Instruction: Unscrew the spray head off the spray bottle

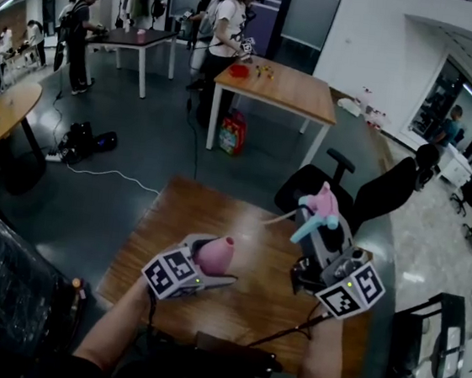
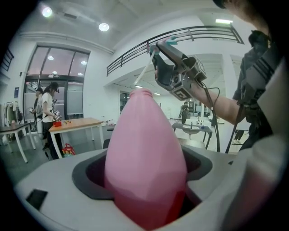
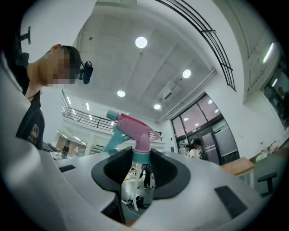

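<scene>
The left gripper [image 1: 220, 265] is over the wooden tabletop [image 1: 216, 211], near the tabletop's centre. Its jaws are closed on the pink bottle [image 1: 214, 254]. In the left gripper view the bottle [image 2: 145, 158] fills the gap between the jaws, with both dark pads pressed against its sides. The narrow end of the bottle points away from the camera, and no spray head sits on it.

The right gripper [image 1: 325, 236] is at 3 o'clock from the left gripper and is held higher, with its nose tilted upward. Its jaws are closed to a medium gap on the spray head [image 1: 318, 209]. In the right gripper view the pads clamp the teal collar [image 3: 140, 155] of the spray head [image 3: 134, 130]. The pink body and the teal trigger stand above the jaws. The thin pale tube [image 3: 135, 196] hangs below the collar, between the jaws.

The spray head is fully off the bottle. In the head view it is at 2 o'clock from the bottle, and the two are clearly apart. The tube [image 1: 276, 220] sticks out from the head toward 9 o'clock with its end in open air.

A black office chair [image 1: 371, 195] stands just beyond the far right edge of the tabletop, at 1 o'clock from the spray head.
</scene>
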Demonstrator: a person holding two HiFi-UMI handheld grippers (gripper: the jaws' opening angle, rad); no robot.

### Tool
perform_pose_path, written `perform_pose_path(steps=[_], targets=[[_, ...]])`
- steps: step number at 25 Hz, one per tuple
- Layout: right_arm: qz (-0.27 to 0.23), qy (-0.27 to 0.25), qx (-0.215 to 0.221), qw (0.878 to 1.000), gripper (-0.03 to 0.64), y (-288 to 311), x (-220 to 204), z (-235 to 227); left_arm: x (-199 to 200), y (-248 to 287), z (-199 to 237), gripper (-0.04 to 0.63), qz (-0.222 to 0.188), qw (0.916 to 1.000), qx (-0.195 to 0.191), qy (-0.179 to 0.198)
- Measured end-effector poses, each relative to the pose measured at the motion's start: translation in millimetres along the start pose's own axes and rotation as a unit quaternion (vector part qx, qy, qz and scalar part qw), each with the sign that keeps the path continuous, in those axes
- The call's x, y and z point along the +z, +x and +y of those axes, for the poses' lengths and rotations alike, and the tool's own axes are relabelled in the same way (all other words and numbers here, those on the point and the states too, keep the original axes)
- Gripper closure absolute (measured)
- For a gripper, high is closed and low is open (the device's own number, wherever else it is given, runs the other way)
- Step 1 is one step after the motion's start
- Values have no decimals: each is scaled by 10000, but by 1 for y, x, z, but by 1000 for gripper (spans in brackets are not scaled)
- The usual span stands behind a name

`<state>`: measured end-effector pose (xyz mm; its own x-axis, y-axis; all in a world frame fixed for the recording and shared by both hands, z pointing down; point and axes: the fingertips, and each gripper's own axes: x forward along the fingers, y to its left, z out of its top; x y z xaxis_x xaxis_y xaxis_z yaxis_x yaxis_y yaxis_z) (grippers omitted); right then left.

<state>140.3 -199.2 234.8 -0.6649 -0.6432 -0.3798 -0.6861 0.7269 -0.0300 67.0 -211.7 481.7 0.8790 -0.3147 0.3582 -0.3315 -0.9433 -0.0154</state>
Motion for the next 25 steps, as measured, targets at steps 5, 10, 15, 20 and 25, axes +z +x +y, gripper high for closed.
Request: perform_pose_path(steps=[5, 10, 15, 20, 25], targets=[[-49, 291, -506, 9983, 480, -10, -3, -20, 19, -8, 14, 155, -233, 9991, 351, 23], [102, 207, -957, 9951, 480, -20, -23, -36, 47, -20, 30, 155, -642, 9948, 790, -88], [394, 108, -1343, 9901, 480, -29, -53, -41, 70, -35, 38, 155, -924, 9895, 1097, -153], [678, 26, -1398, 9879, 480, -37, -76, -37, 84, -40, 35, 155, -1132, 9867, 1145, -208], [746, 105, -1457, 9865, 481, -47, -87, -31, 92, -34, 27, 155, -1192, 9870, 1065, -159]])
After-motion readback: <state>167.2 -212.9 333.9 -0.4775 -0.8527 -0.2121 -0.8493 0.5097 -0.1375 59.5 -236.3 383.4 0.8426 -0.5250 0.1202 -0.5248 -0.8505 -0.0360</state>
